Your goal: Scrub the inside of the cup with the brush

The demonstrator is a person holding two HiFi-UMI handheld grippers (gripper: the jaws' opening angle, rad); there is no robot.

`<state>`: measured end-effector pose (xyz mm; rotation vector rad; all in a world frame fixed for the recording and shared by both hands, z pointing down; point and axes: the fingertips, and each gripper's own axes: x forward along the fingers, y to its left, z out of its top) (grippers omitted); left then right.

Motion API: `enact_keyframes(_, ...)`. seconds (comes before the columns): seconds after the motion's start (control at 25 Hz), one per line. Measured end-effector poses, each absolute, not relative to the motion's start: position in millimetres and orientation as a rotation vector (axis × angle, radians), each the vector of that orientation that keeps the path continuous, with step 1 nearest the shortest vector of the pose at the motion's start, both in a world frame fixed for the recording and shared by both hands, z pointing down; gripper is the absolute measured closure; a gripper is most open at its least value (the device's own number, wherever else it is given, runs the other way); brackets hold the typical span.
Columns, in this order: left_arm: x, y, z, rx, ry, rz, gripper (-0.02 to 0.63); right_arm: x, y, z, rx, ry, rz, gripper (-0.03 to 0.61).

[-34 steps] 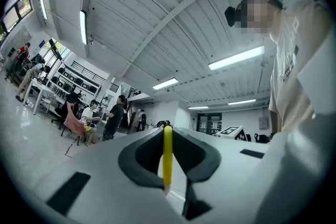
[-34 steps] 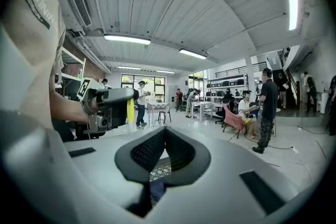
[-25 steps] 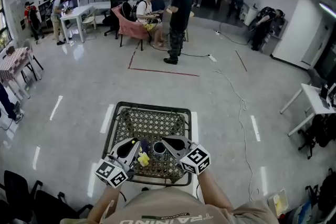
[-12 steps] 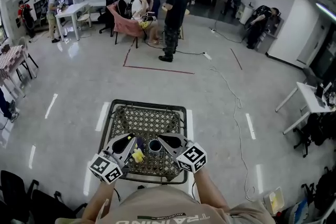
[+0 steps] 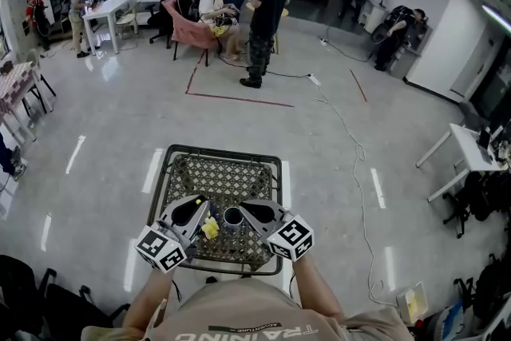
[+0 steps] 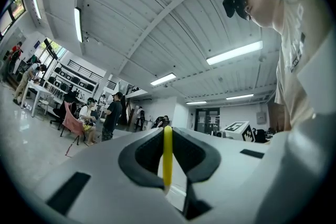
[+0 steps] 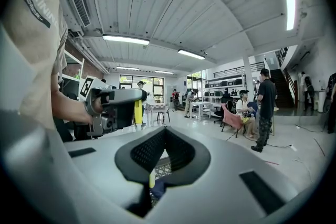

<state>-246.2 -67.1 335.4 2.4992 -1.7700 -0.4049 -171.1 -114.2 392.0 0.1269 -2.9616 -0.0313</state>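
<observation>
On the woven table top (image 5: pixel 219 172) a dark metal cup (image 5: pixel 232 217) stands upright near the front edge. My left gripper (image 5: pixel 201 212) is just left of the cup and shut on a yellow brush (image 5: pixel 210 229). The brush's thin yellow handle (image 6: pixel 167 157) is pinched between its pads. My right gripper (image 5: pixel 243 209) comes in from the right, shut, with its tips against the cup's rim. Whether it pinches the rim I cannot tell. In the right gripper view the pads (image 7: pixel 152 152) meet with nothing showing between them, and the brush handle (image 7: pixel 137 113) shows beyond.
The small table has a black metal frame (image 5: pixel 162 186) and stands on a glossy grey floor. A cable (image 5: pixel 359 156) trails across the floor at right. A white desk (image 5: pixel 471 152) is at far right. People (image 5: pixel 263 12) stand and sit far behind.
The head view has drifted a little, so the table sits slightly higher and further left in the picture. Both grippers, the brush and the cup hold about the same places on the table.
</observation>
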Motion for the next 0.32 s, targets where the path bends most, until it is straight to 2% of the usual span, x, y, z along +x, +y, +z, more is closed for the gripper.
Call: enact_keyframes(0.32,-241.0,-75.9,331.6,2.515,-1.784,-0.395,0.560,-165.4,-115.0,402.6,0.102,-2.948,-0.034,0.563)
